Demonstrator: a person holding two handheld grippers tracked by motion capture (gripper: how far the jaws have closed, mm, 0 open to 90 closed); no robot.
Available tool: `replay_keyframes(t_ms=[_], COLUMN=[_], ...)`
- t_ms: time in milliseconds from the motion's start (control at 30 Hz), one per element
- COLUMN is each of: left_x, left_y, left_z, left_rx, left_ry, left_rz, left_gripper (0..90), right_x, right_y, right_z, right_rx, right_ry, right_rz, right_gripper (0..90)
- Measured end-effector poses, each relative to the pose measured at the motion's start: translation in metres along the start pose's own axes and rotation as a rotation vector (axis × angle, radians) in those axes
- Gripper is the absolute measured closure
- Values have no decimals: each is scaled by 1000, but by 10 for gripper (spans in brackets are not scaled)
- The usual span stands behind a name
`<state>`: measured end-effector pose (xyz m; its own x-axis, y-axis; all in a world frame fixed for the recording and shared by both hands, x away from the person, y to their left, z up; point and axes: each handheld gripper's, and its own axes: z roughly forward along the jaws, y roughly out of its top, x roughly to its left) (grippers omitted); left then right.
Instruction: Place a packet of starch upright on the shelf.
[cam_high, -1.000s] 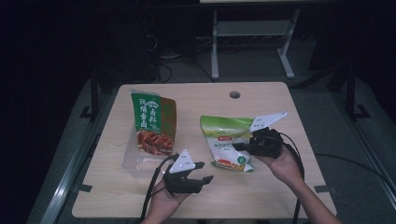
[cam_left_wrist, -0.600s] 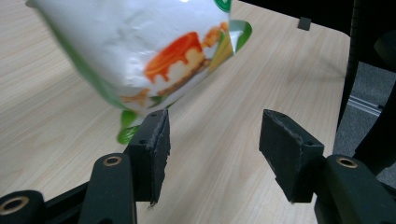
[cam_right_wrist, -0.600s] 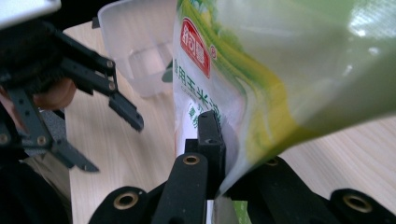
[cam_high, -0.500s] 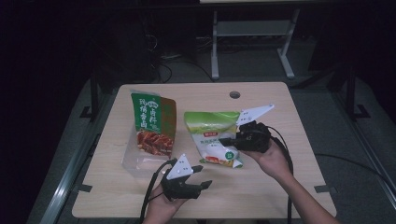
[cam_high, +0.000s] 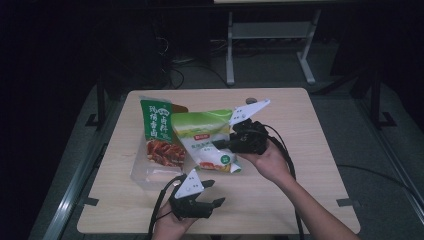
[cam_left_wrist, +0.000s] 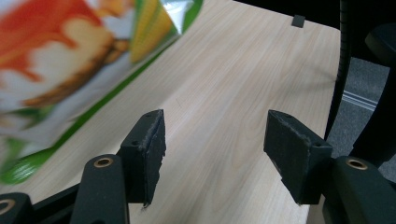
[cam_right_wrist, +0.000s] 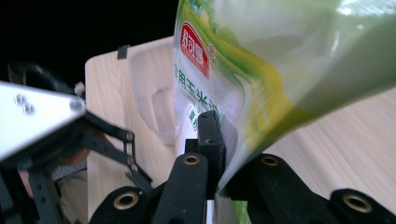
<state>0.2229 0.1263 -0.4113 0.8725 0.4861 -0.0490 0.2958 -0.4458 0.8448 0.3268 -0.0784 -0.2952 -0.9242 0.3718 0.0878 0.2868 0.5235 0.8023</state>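
High view: table, pale wood. Right gripper pinches the light-green bag by its edge, the bag lifted and tilted over the table's middle, just beside the dark-green bag that lies on a clear tray. Left gripper hovers near the front edge, jaws spread and lately widening, nothing between them.

Left gripper view: left gripper, jaws apart over bare wood; printed bag blurred at upper left, well clear of the pads.

Right gripper view: right gripper, jaws pressed together on the bag's thin film; tray behind.

Risk, judged: the grip sits on a narrow edge, so the bag's weight may pull the slick film free; a swinging bag could also knock the dark-green bag.
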Motion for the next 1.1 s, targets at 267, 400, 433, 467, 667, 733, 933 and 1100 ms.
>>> replay_keyframes(t_ms=[267,400,433,467,667,733,933,1100], left_x=[-1,-2,-2,-1,-1,0,1,1], left_y=[-5,-7,-8,-8,-11,-12,-17,-21], left_z=[-6,-8,-9,-10,-14,-15,-21,-25], left_rx=[-2,-11,-9,-5,-5,-9,2,-1], left_ry=[3,7,9,11,13,14,22,27], left_rz=[7,3,7,13,5,5,5,0], left_gripper=[373,370,369,368,361,361,357,353], right_x=[11,15,17,18,23,24,28,29], right_y=[26,37,40,43,57,61,67,68], right_z=[20,32,35,39,62,71,93,110], right_rx=[-12,-14,-15,-18,-18,-18,-14,-16], right_ry=[31,42,47,49,72,82,108,123], right_rz=[-51,-55,-52,-51,-60,-62,-38,-23], right_gripper=[870,870,870,870,870,870,870,870])
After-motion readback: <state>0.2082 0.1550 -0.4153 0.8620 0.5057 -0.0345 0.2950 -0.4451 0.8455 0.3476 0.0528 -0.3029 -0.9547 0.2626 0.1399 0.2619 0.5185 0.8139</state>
